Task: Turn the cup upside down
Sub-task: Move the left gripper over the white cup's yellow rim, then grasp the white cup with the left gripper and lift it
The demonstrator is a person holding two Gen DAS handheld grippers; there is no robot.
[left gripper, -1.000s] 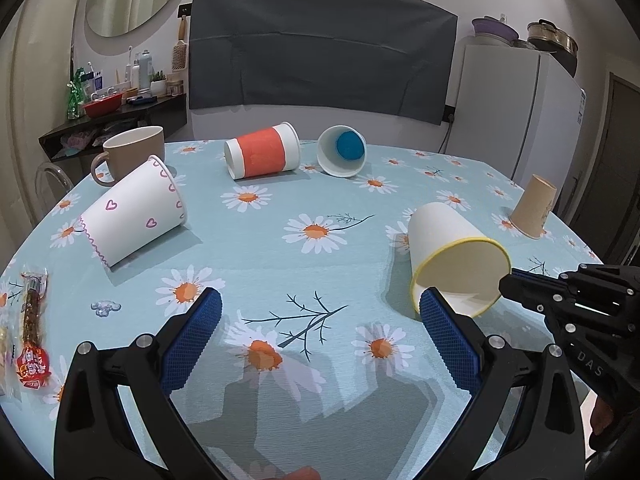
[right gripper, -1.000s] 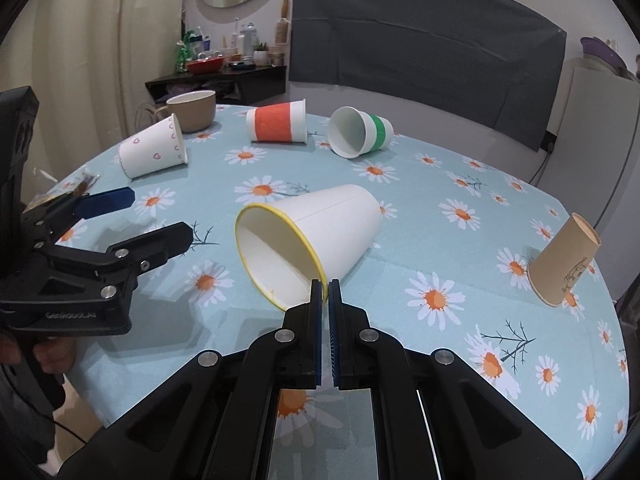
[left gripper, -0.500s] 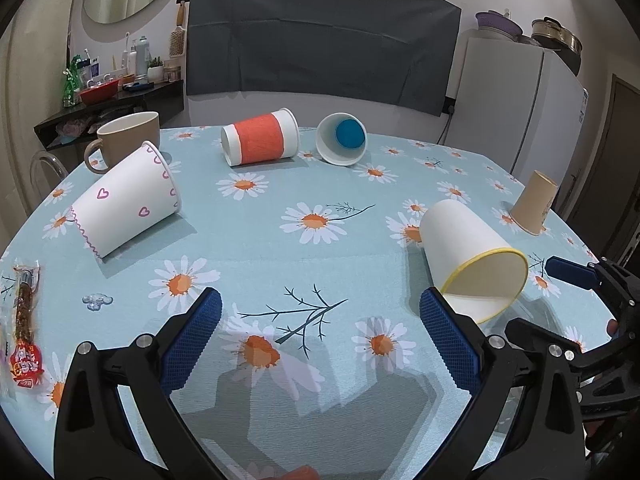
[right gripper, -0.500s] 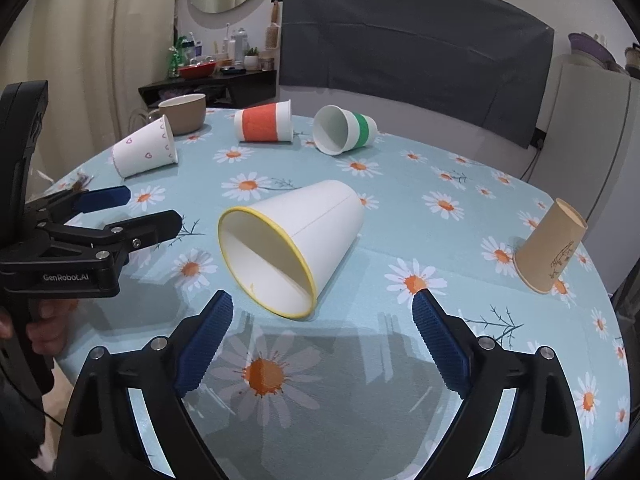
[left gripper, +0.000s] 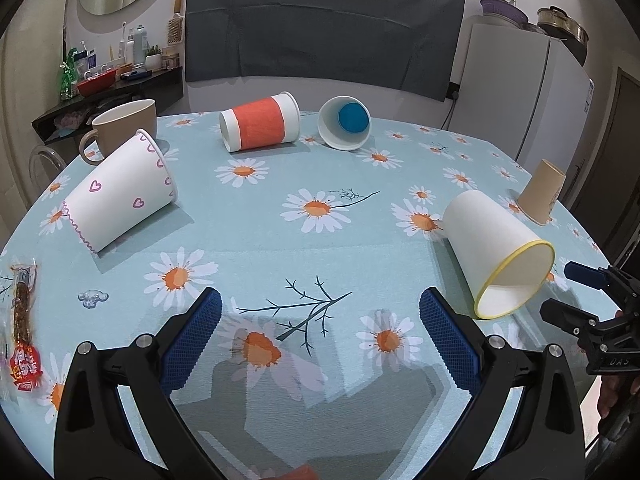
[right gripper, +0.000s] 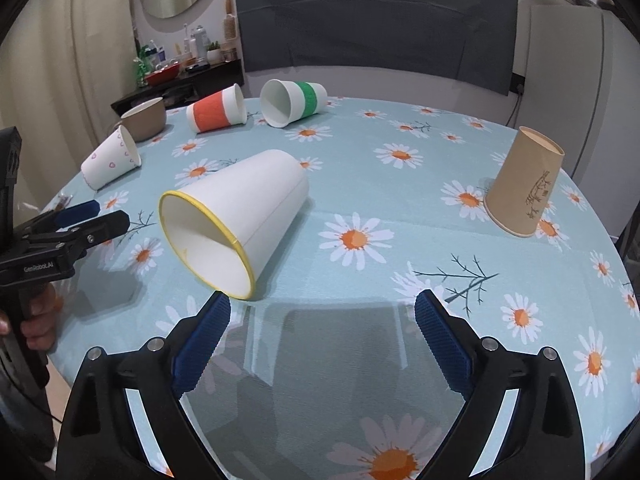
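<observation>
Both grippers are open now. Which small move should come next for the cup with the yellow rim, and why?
Probably ease the right gripper forward and slightly left, so its open fingers straddle the yellow-rimmed cup. The cup lies on its side, mouth toward this gripper, just ahead of the left finger and still ungripped. The left gripper is farther from it.

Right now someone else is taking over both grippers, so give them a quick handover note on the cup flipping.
Left gripper: open, empty, above the tablecloth.
Right gripper: open, empty, just short of the yellow-rimmed cup.
That cup lies on its side, mouth toward the right gripper.
Done: only the brown paper cup stands upside down.
Left: yellow-rimmed cup, then the heart cup, orange cup and green-banded cup, all lying on their sides.
</observation>
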